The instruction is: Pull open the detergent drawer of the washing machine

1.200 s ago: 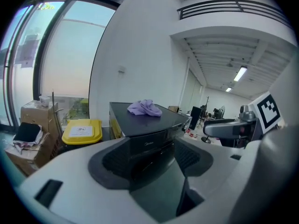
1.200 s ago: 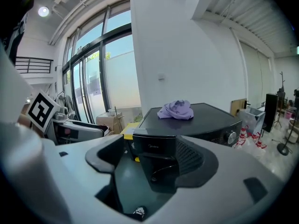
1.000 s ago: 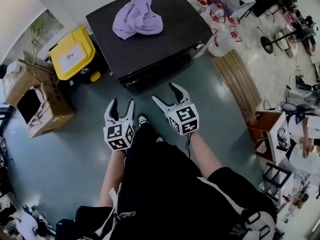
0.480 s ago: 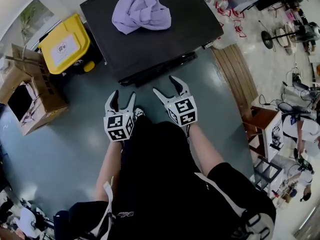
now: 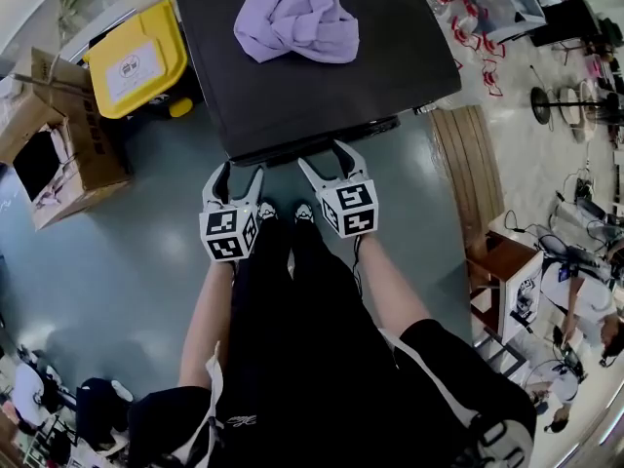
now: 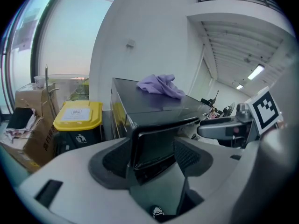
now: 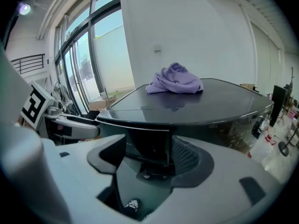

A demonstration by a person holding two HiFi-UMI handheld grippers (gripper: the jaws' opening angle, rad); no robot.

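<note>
The black washing machine [image 5: 390, 61] stands in front of me with a crumpled purple cloth [image 5: 297, 13] on its lid. Both grippers hang close in front of its upper front edge [image 5: 312, 142]. My left gripper [image 5: 237, 175] is open; in the left gripper view [image 6: 152, 155] the machine's upper left front corner panel [image 6: 154, 141] shows between its jaws. My right gripper [image 5: 324, 159] is open, its jaws closing a little, with the dark front panel [image 7: 149, 148] under the lid framed between them. I see neither gripper's pads pressing on anything. The detergent drawer's own outline is too dark to make out.
A yellow-lidded bin [image 5: 136, 52] stands to the left of the machine, with open cardboard boxes [image 5: 49, 135] further left. A wooden board [image 5: 468, 183] lies on the floor at the right. My feet [image 5: 283, 211] stand just below the grippers.
Both grippers have moved forward and down, from over the open floor to right in front of the machine's front edge. The machine now sits much nearer in view.
</note>
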